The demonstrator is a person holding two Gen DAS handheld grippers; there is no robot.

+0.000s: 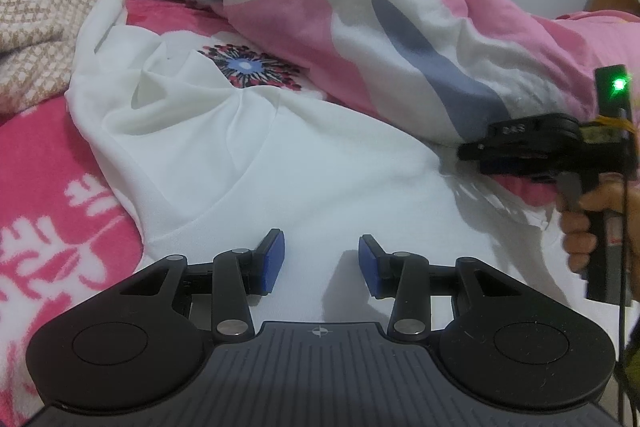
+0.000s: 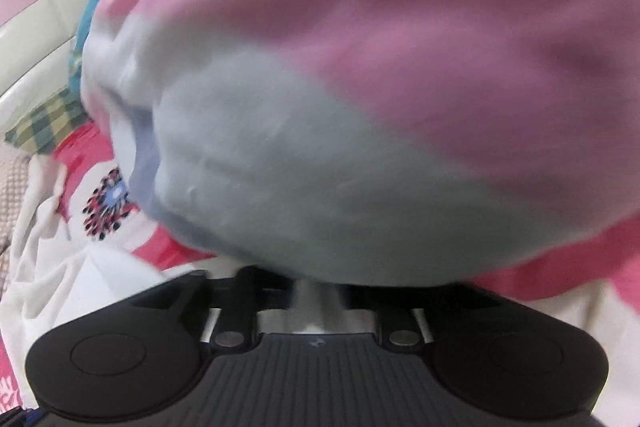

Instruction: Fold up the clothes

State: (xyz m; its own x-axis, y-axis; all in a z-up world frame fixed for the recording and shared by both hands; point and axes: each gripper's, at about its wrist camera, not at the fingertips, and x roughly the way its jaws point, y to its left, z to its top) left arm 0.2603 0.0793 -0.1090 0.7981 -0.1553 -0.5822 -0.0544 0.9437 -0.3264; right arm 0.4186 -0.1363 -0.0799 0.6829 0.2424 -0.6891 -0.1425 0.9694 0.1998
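Now | left gripper (image 1: 322, 263) parted above white shirt (image 1: 280, 155) | right gripper (image 1: 470, 151) fingers hidden, state unclear

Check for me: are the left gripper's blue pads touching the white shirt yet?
Cannot tell. In the left wrist view the left gripper is open over the white shirt, nothing between its pads, but neither view settles contact with the cloth below.

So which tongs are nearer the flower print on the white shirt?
Left. The left tongs hover open over the white shirt, below the flower print. The right tongs sit farther off, against the pink quilt.
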